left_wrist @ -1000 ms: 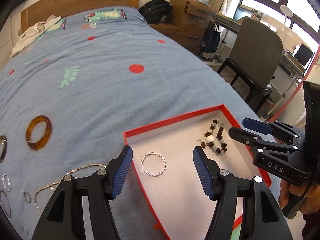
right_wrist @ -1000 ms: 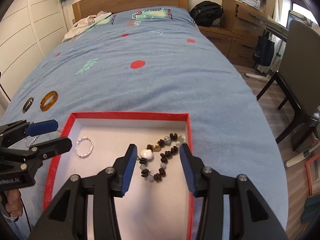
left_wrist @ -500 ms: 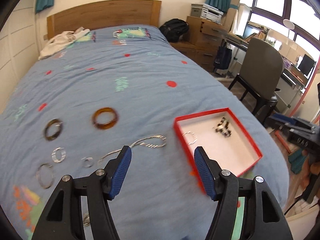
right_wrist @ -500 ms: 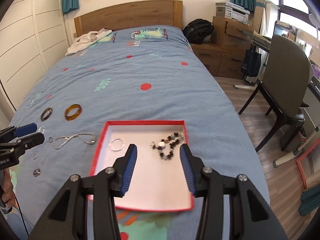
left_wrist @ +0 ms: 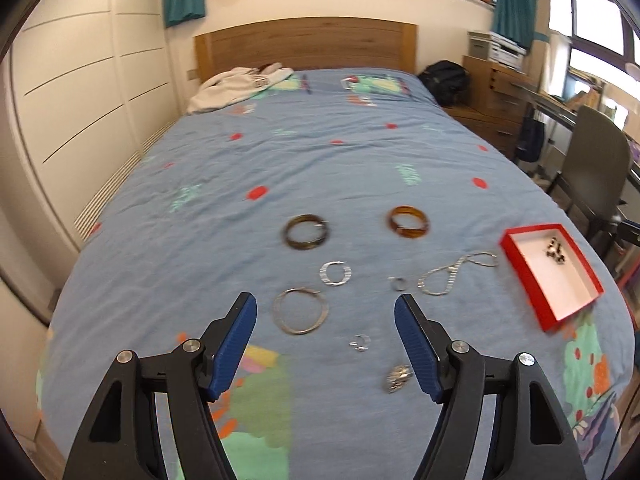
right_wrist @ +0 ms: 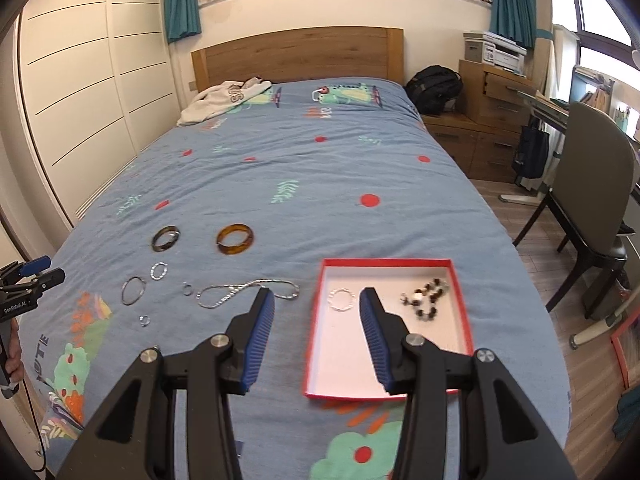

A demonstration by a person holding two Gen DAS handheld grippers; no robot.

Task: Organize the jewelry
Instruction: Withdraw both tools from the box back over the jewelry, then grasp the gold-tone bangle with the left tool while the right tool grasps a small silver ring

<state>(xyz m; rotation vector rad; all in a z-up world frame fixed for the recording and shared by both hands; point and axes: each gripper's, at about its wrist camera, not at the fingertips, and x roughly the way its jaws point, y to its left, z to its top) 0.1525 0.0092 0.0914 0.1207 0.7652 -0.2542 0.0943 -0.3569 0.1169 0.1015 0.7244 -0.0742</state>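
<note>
1. Left gripper: jaws stood wide and empty, having just been opening, with nothing between them. It hung above the blue bedspread, clear of every piece.
2. Right gripper: jaws stood partly open and empty, raised over the near left wall of the red tray.
3. Sorted pieces: a twisted silver ring and a beaded bracelet lay inside the tray, apart from each other.
4. Unsorted pieces, left wrist view, read from the left gripper: a large silver hoop at 11 o'clock; a flat silver ring at 12; a dark bangle beyond it; an amber bangle at 1; a silver chain at 2, its far end just beside the tray; a tiny ring by the chain; a small clip-like piece at 3; a crumpled silver piece at 4.
5. Risk, thin pieces: the hoop and small rings lay flat on soft cloth; pads would likely slide over them or pinch the fabric instead.
6. Risk, chain: a grip at one point would probably leave it trailing, to snag the tray rim or tangle with the tiny ring.
7. Risk, tray: it sat near the bed's edge on yielding bedding; a downward push on its wall could tip it and spill the contents.
</note>
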